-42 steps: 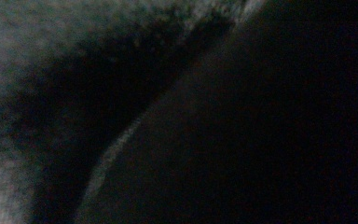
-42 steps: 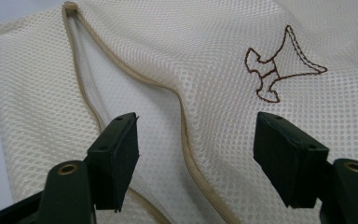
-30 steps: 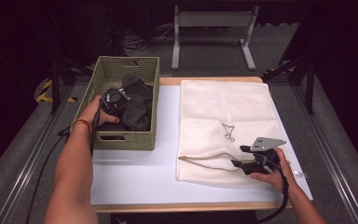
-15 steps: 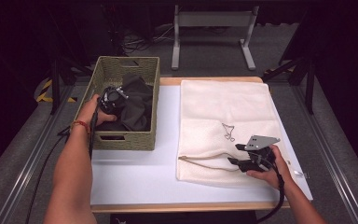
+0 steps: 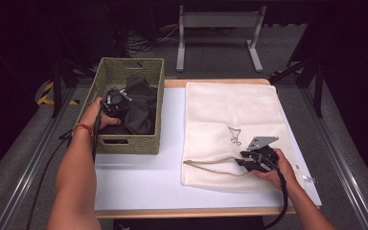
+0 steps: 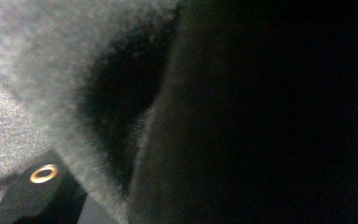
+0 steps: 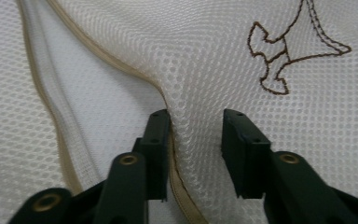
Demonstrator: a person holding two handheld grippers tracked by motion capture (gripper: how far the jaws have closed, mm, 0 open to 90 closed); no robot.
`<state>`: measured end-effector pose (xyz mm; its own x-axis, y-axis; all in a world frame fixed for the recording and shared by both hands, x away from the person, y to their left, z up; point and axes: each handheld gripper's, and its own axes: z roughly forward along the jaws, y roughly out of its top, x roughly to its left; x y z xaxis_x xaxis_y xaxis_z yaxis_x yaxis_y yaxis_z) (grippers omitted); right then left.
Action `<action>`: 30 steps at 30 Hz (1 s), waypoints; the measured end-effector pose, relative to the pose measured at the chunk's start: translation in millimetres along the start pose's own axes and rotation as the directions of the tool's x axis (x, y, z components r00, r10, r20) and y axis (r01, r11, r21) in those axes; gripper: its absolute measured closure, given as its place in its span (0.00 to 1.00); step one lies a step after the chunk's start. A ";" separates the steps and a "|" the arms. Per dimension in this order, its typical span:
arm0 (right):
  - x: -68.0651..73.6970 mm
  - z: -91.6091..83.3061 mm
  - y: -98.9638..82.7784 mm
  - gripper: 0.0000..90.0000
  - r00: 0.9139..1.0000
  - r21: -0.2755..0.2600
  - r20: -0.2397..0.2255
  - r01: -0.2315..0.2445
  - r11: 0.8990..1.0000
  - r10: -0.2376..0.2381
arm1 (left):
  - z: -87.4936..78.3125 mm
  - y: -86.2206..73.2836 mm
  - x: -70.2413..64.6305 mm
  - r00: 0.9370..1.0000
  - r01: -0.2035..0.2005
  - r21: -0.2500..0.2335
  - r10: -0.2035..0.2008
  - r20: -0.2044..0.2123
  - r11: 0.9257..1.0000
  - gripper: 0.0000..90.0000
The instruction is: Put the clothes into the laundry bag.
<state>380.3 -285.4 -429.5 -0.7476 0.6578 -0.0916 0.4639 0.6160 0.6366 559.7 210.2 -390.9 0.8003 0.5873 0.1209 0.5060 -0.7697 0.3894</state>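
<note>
Right gripper [image 7: 193,140]: my jaws have just been closing, partly apart, pinching up a fold of the mesh bag [image 5: 230,120] at its zipper edge on the white table [image 5: 139,182].
Left gripper [image 5: 114,101]: buried in the dark garment [image 5: 139,103] inside the woven basket [image 5: 129,143]; I can't tell whether the jaws are gripping.
Hidden: my left gripper view is blurred fabric.

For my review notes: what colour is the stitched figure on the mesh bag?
Brown, on the cream mesh bag; clearest in the right gripper view.
</note>
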 end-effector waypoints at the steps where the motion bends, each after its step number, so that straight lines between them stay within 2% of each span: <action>1: 0.4 0.3 0.4 0.82 1.000 0.002 0.004 0.014 1.000 -0.014 | -0.1 0.0 0.1 1.000 -0.006 0.000 0.006 0.004 1.000 0.75; 3: 2.0 1.1 1.6 0.93 1.000 0.005 0.018 0.023 1.000 -0.023 | -0.6 0.5 -0.5 1.000 -0.017 0.003 0.017 -0.002 1.000 0.77; 5: 3.7 1.2 3.3 0.96 0.999 0.010 0.033 0.032 0.999 -0.032 | -2.5 0.5 -1.3 1.000 -0.013 -0.004 0.013 -0.009 1.000 0.78; 7: 4.9 -0.2 4.6 0.97 0.998 -0.001 0.043 0.039 0.999 -0.039 | -4.5 -0.5 -0.9 1.000 -0.006 -0.013 0.006 -0.008 1.000 0.79; 9: 5.7 -5.1 6.4 0.97 0.998 -0.035 0.055 0.038 0.999 -0.036 | -8.1 -0.8 -0.5 1.000 0.008 -0.030 -0.008 -0.014 1.000 0.80; 13: 4.4 -19.5 13.5 0.98 0.996 -0.113 0.084 0.040 0.993 -0.031 | -19.7 -0.9 -3.0 0.997 0.024 -0.080 -0.029 -0.065 0.996 0.81; 14: 4.4 -19.5 13.5 0.98 0.996 -0.113 0.084 0.040 0.993 -0.031 | -19.7 -0.9 -3.0 0.997 0.024 -0.080 -0.029 -0.065 0.996 0.81; 15: 4.2 -22.4 15.2 0.98 0.996 -0.123 0.088 0.039 0.992 -0.028 | -23.8 -1.3 -3.2 0.996 0.039 -0.098 -0.046 -0.074 0.994 0.81; 18: 2.6 -28.6 16.9 0.98 0.996 -0.150 0.088 0.037 0.988 -0.024 | -33.6 -3.0 -3.7 0.994 0.039 -0.135 -0.053 -0.101 0.990 0.82; 20: 1.2 -30.3 16.6 0.98 0.996 -0.159 0.085 0.032 0.987 -0.018 | -42.7 -5.5 -3.6 0.990 0.042 -0.173 -0.064 -0.124 0.984 0.82; 21: 0.9 -31.6 16.7 0.98 0.996 -0.167 0.087 0.033 0.985 -0.019 | -46.7 -7.0 -3.4 0.991 0.044 -0.191 -0.068 -0.117 0.981 0.82; 22: 0.7 -33.5 17.2 0.98 0.996 -0.174 0.092 0.034 0.984 -0.018 | -46.7 -7.0 -3.4 0.991 0.044 -0.191 -0.068 -0.117 0.981 0.83; 23: 0.7 -33.5 17.2 0.98 0.996 -0.174 0.092 0.034 0.984 -0.018 | -49.5 -7.9 -4.7 0.988 0.049 -0.208 -0.078 -0.131 0.977 0.83; 24: 0.2 -35.2 17.8 0.98 0.995 -0.177 0.095 0.035 0.984 -0.018 | -53.6 -8.6 -5.4 0.984 0.055 -0.239 -0.094 -0.154 0.969 0.83; 25: -0.6 -37.4 18.6 0.98 0.995 -0.190 0.098 0.033 0.981 -0.015 | -56.9 -9.6 -6.0 0.985 0.056 -0.262 -0.096 -0.141 0.964 0.83; 27: -2.1 -40.2 19.9 0.98 0.995 -0.198 0.098 0.029 0.980 -0.010 | -63.3 -10.5 -8.6 0.982 0.054 -0.290 -0.103 -0.158 0.955 0.84; 28: -2.4 -41.1 20.7 0.98 0.995 -0.197 0.102 0.033 0.980 -0.013 | -65.5 -11.3 -9.3 0.983 0.055 -0.301 -0.104 -0.150 0.952 0.84; 30: -3.1 -42.0 22.1 0.98 0.994 -0.205 0.106 0.034 0.978 -0.012 | -72.2 -13.7 -11.9 0.978 0.053 -0.332 -0.117 -0.175 0.942 0.84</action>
<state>372.9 -292.1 -382.9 -0.6987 0.6924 -0.1798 0.3314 0.5360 0.7765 520.1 231.8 -331.8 0.6669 0.7081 0.2322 0.4124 -0.6102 0.6764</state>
